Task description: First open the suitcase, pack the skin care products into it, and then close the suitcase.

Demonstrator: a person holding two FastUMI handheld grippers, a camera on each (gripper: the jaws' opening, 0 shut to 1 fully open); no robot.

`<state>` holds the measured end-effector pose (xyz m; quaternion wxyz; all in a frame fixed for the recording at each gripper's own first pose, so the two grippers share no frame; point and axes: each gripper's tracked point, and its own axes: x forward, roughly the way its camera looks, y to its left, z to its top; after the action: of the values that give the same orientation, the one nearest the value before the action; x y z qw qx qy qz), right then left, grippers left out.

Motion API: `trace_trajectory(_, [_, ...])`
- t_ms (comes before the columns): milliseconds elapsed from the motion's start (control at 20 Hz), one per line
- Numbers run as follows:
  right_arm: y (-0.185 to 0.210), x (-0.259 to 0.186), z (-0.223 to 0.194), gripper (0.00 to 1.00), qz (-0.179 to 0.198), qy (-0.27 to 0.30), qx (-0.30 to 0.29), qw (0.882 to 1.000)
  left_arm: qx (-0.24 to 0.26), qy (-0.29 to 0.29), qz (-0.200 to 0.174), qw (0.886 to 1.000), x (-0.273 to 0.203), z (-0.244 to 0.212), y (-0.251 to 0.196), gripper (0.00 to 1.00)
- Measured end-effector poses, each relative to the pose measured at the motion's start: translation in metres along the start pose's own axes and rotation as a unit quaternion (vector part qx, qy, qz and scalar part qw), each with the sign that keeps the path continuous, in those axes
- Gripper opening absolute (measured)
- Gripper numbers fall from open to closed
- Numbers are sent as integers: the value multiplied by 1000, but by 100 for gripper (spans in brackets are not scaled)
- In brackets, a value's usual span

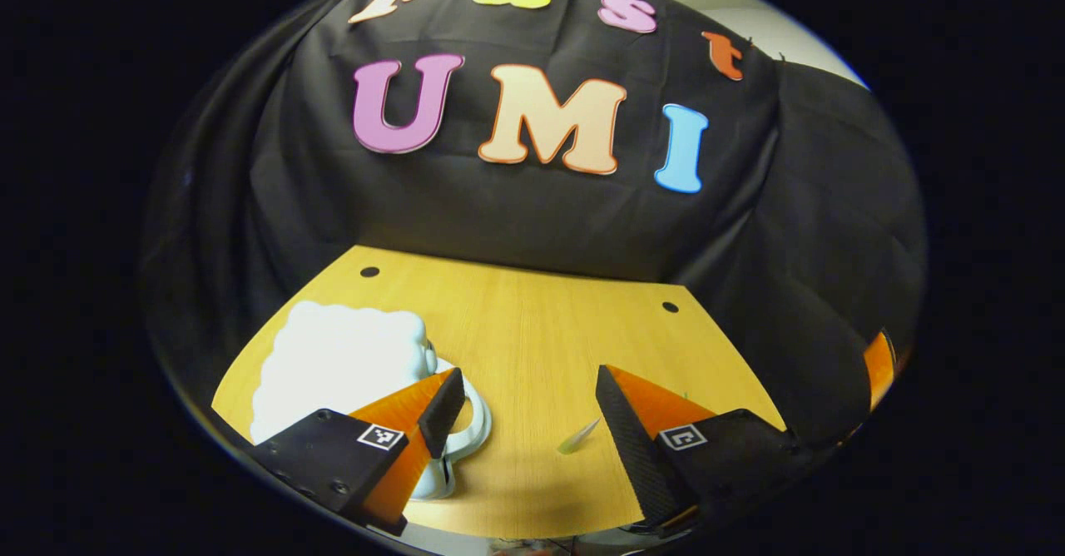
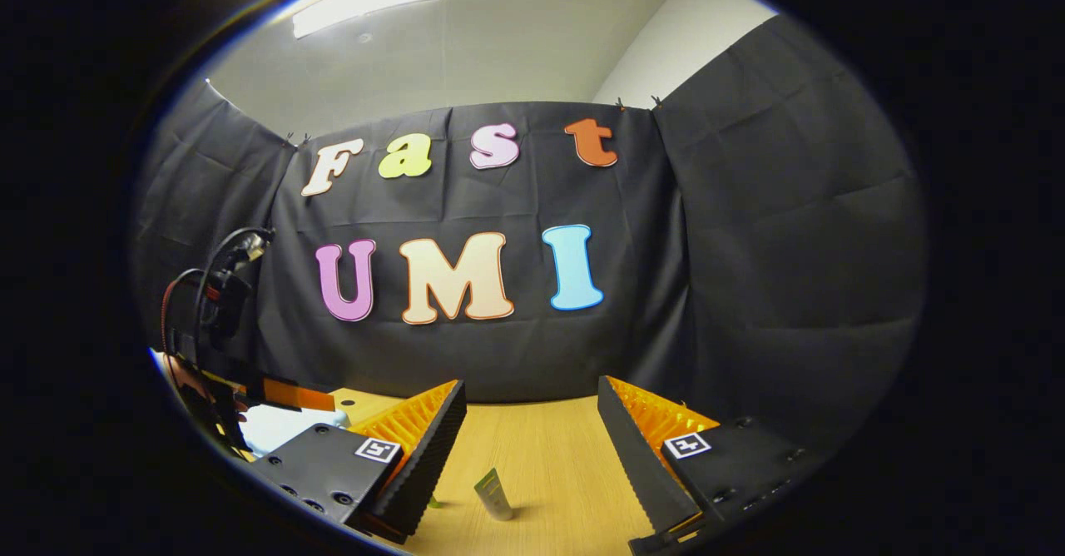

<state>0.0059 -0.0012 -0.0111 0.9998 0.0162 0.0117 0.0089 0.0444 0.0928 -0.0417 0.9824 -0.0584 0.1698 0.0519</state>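
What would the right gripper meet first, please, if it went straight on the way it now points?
Probably the small tube standing on the wooden table, which sits just ahead between the open fingers of the right gripper. Depth is unclear; if the gripper passed over it, the black cloth wall comes next.

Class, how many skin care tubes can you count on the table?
1. One tube stands on the table between the right gripper's open jaws; it shows lying ahead in the left gripper view. Others may be hidden.

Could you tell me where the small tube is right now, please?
In the right gripper view, the tube stands on the wooden table, low and centre, between the open jaws.
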Motion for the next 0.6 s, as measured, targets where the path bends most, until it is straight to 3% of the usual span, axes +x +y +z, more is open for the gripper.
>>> trace_trajectory(300, [-11, -3, -8, 99, -13, 15, 3, 1000, -45, 101, -2, 994, 46, -12, 17, 96])
trace_trajectory(400, [-13, -4, -11, 99, -13, 18, 1, 1000, -69, 140, 0, 988, 63, -22, 23, 96])
trace_trajectory(600, [-15, -4, -16, 99, -13, 26, -3, 1000, -104, 226, 38, 968, 86, -51, 44, 96])
